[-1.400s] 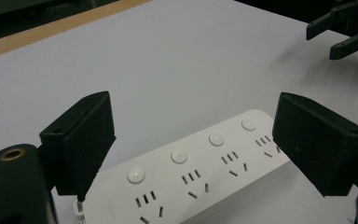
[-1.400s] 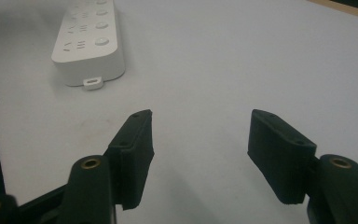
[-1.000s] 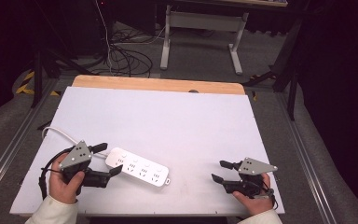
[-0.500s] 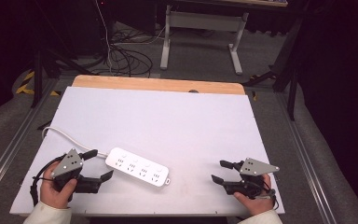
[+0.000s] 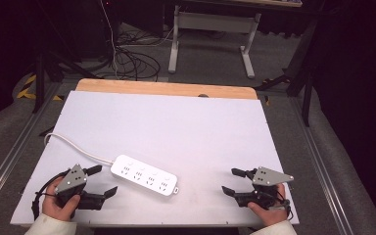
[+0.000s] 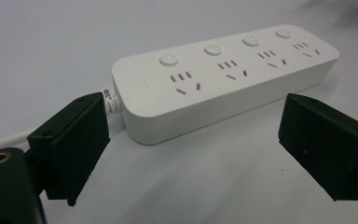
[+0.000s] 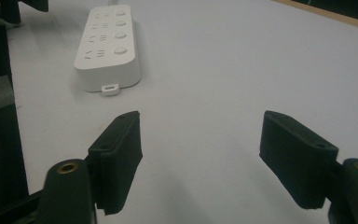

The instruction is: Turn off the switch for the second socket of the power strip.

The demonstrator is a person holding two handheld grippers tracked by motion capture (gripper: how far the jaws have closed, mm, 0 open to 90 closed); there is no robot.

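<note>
A white strip [image 5: 145,175] with four socket groups and four round buttons lies flat on the white worktop [image 5: 186,122], in the near-left part, set at a slant to the front edge. Its white cord [image 5: 78,149] leaves the left end and runs toward the left edge of the worktop. A small tab projects from the right end.

The left gripper [image 5: 99,182] rests at the near-left corner, held by the left hand [image 5: 58,205]. Its jaws stand apart and hold nothing. They point at the cord end of the strip, just beside it and clear of it. In the left gripper view the left gripper [image 6: 196,149] faces the end of the strip [image 6: 223,79], and the cord [image 6: 9,137] passes behind the left-hand jaw.

The right gripper [image 5: 234,181] rests at the near-right corner, held by the right hand [image 5: 267,213]. Its jaws stand apart and hold nothing. They point left across the worktop, well apart from the strip. In the right gripper view the right gripper [image 7: 200,154] has bare worktop [image 7: 242,65] between its jaws, with the strip [image 7: 107,46] farther off at upper left, tab end nearest.

A wooden board [image 5: 166,89] borders the far edge of the worktop.
</note>
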